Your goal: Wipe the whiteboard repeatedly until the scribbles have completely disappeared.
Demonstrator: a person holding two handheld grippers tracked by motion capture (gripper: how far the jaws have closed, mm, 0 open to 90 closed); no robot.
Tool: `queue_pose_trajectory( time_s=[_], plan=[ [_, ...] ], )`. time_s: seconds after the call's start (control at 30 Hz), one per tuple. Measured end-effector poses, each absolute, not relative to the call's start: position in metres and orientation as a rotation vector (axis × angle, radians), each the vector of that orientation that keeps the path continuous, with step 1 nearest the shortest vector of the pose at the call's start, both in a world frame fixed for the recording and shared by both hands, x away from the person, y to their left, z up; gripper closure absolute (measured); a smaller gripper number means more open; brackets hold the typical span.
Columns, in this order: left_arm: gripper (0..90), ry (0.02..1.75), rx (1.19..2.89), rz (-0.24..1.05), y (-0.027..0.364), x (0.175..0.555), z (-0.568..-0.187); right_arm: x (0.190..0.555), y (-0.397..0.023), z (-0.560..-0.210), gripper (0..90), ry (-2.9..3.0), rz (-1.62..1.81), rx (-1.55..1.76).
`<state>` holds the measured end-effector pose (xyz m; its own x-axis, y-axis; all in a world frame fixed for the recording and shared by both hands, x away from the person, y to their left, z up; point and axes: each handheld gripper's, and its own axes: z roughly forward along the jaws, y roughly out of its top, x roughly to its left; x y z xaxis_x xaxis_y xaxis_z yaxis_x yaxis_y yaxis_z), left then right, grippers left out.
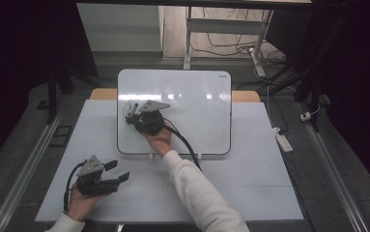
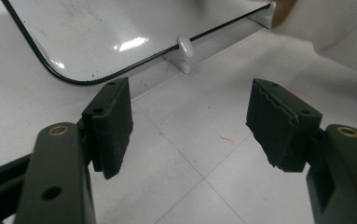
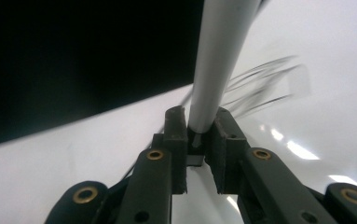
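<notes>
Looking down from the high view, a white worktop carries a whiteboard with a dark rim, lying flat at the far middle. The right hand-held gripper reaches over the board's left part, held by a hand in a white sleeve, its cable trailing back across the board's near edge. A thin light marker sticks out at its tip, just above dark strokes on the board. The left hand-held gripper rests near the worktop's front left corner, well apart from the board, its jaws spread with nothing between them. In the left gripper view, the left hand-held gripper shows both pads wide apart over bare worktop, with the whiteboard's rounded corner and a small white clip at its edge beyond. In the right gripper view, the right hand-held gripper is clamped on the marker, which rises from between the jaws; blurred dark lines lie on the whiteboard beside it.
</notes>
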<state>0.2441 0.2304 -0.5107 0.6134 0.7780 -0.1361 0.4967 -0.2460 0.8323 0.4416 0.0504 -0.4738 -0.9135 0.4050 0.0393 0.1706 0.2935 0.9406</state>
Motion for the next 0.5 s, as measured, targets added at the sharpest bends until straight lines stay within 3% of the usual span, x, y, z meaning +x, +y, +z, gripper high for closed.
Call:
queue_pose_trajectory(
  time_s=[0.5],
  plan=[
    [32.0,1.014,1.906,0.39,0.231,0.242,-0.51,0.44,0.059,-0.479,77.7,2.361,1.681,0.496]
  ],
)
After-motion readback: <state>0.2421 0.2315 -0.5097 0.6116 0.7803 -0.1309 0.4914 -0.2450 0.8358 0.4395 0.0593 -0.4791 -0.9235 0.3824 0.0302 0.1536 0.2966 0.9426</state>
